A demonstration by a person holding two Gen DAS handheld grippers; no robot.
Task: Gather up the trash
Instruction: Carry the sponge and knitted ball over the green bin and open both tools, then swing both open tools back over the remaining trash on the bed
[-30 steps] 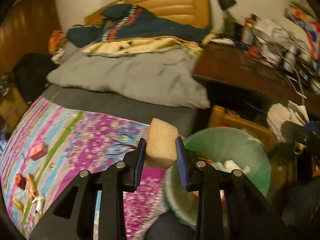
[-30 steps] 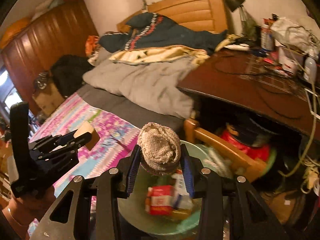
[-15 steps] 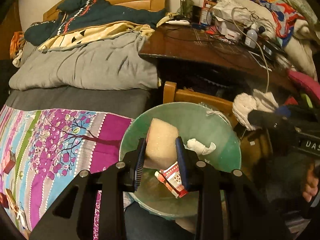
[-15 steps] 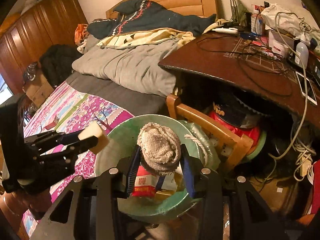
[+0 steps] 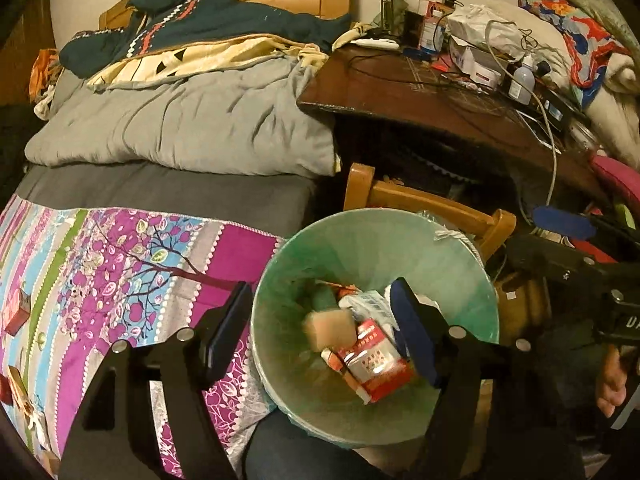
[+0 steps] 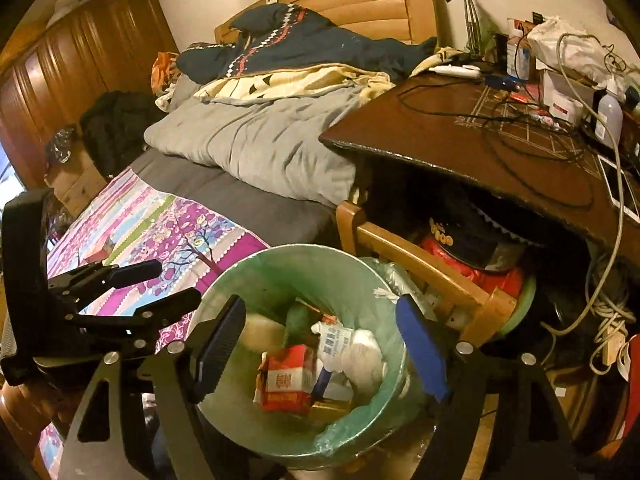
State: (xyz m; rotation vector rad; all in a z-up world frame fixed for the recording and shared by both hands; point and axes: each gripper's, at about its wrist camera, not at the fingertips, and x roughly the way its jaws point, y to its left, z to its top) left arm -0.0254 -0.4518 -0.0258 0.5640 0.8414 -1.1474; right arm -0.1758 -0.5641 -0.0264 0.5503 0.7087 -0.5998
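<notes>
A green-lined trash bin (image 5: pixel 460 256) (image 6: pixel 256 280) stands between the bed and a wooden chair. My left gripper (image 5: pixel 320 328) is open above it; a yellow sponge (image 5: pixel 332 330) is blurred inside the bin, beside a red and white carton (image 5: pixel 376 364). My right gripper (image 6: pixel 320 344) is open over the bin too, with the carton (image 6: pixel 286 380) and white crumpled paper (image 6: pixel 360 356) below it. The brownish cloth ball is not clearly visible. The left gripper also shows in the right wrist view (image 6: pixel 156 284), the right gripper in the left wrist view (image 5: pixel 568 220).
The bed with a purple patterned cover (image 5: pixel 120 264) lies left, with small trash pieces (image 5: pixel 18 312) on it. A wooden chair (image 5: pixel 432 204) and a cluttered dark desk (image 5: pixel 420 92) with cables stand right. A grey duvet (image 6: pixel 256 140) lies behind.
Both grippers opened over the bin. The sponge left the left gripper and the cloth ball left the right gripper; both dropped into the bin.
</notes>
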